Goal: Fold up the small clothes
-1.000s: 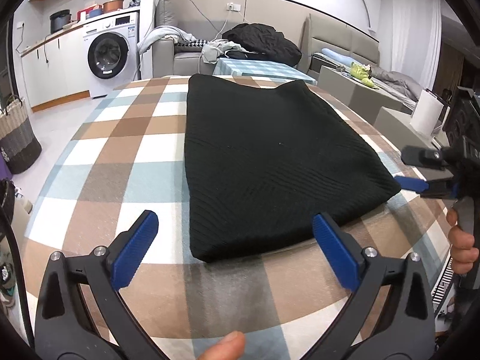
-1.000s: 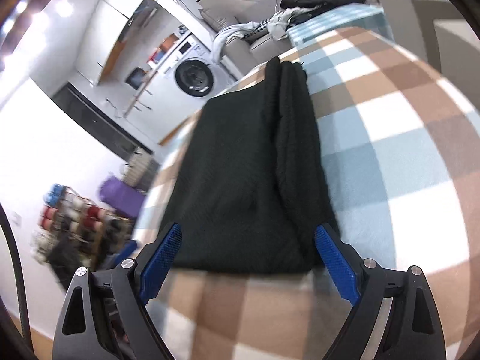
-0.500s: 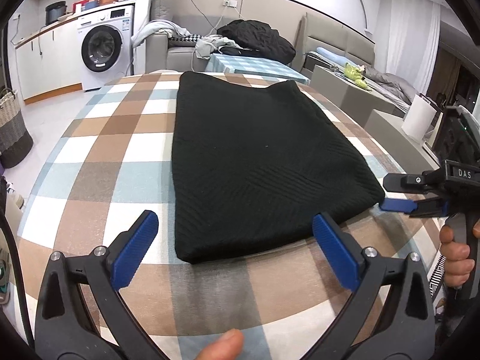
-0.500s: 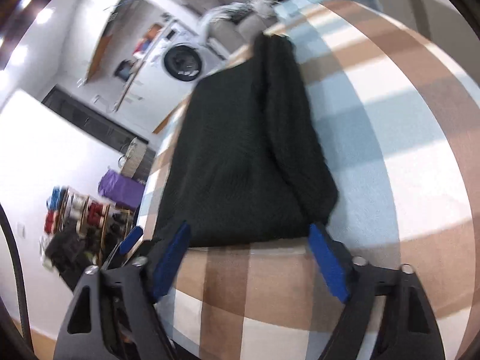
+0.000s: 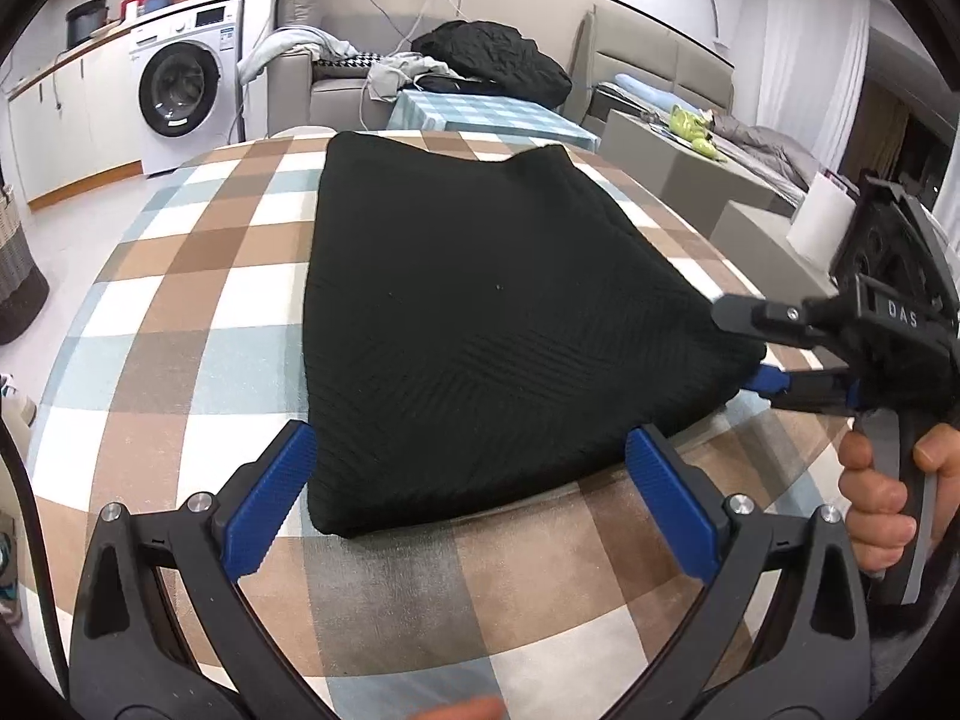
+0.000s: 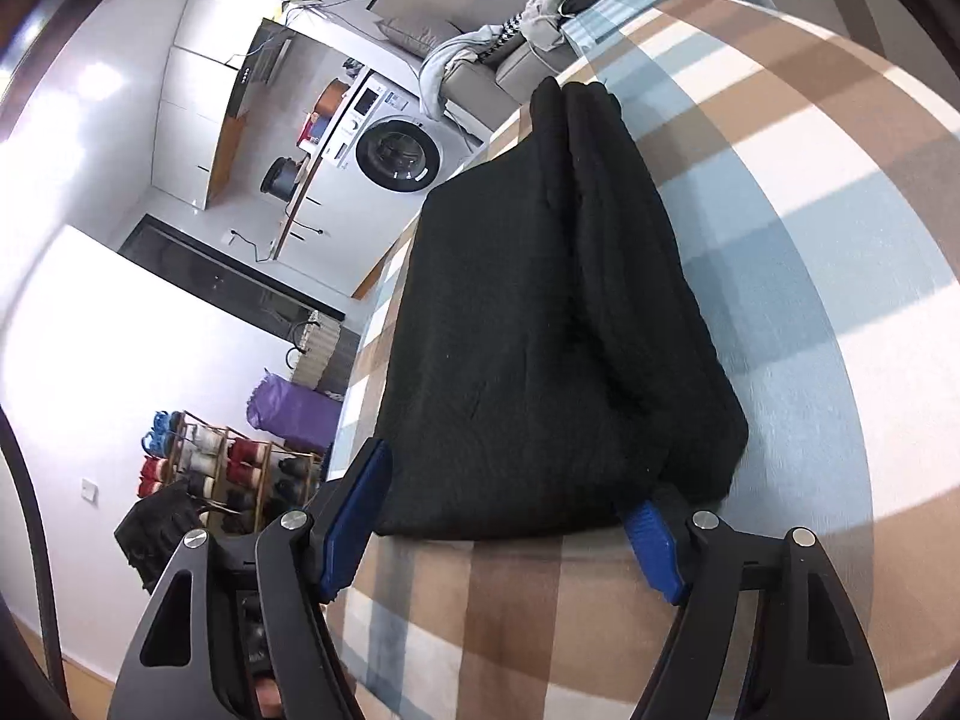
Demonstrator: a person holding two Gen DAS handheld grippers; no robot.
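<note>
A black knit garment (image 5: 468, 300), folded into a long rectangle, lies flat on the checked tablecloth (image 5: 180, 372). My left gripper (image 5: 468, 450) is open at the near short edge, its blue pads (image 5: 270, 498) standing either side of the near left part of the cloth without touching it. My right gripper (image 5: 741, 345) comes in from the right, held by a hand (image 5: 876, 498). In the right wrist view the garment (image 6: 540, 330) has its near corner between the closing jaws of that gripper (image 6: 510, 492), one blue pad (image 6: 651, 546) tucked at the corner's underside; the jaws still stand wide.
Beyond the table stand a washing machine (image 5: 180, 84), a sofa with piled clothes (image 5: 492, 60) and a small checked table (image 5: 480, 114). A basket (image 5: 18, 282) sits on the floor at left. A shoe rack (image 6: 222, 468) shows in the right wrist view.
Both grippers have come closer to the garment's near edge. The right gripper's jaws have narrowed and now straddle the near right corner. The garment itself has not moved.
</note>
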